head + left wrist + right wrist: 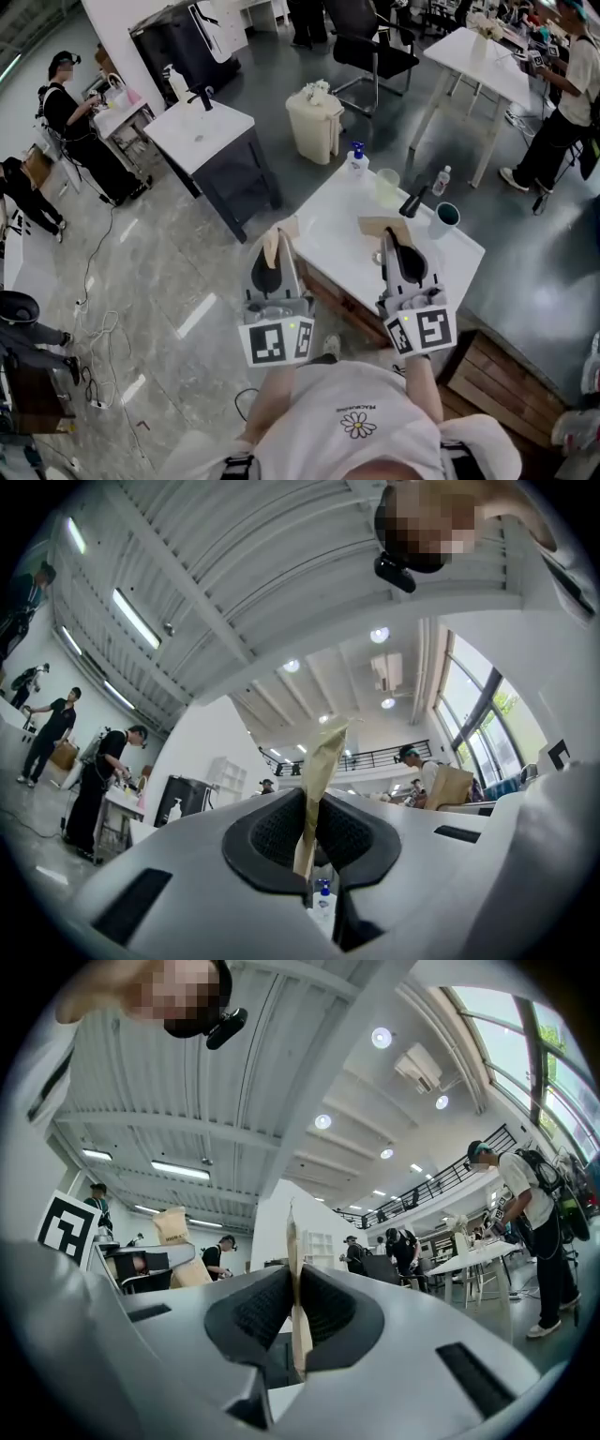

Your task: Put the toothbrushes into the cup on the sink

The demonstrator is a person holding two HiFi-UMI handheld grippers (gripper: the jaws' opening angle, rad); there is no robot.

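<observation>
Presently: left gripper [270,264], jaws clamped on a flat tan packet [323,761], just left of the white sink counter [337,234]; right gripper [394,255], jaws clamped on a second tan packet [292,1241], over the counter's near edge; dark cup [443,218] upright at its far right.

Large open lab or workshop hall with a polished grey floor [169,272]. Just ahead of the left gripper [273,248] and right gripper [391,239] stands a white sink counter [328,230]. Farther ahead are another sink stand [202,131], a white table [473,56] and an office chair [375,47]. Cables [98,328] trail left of the left gripper. A railed mezzanine [380,757] runs above.
</observation>
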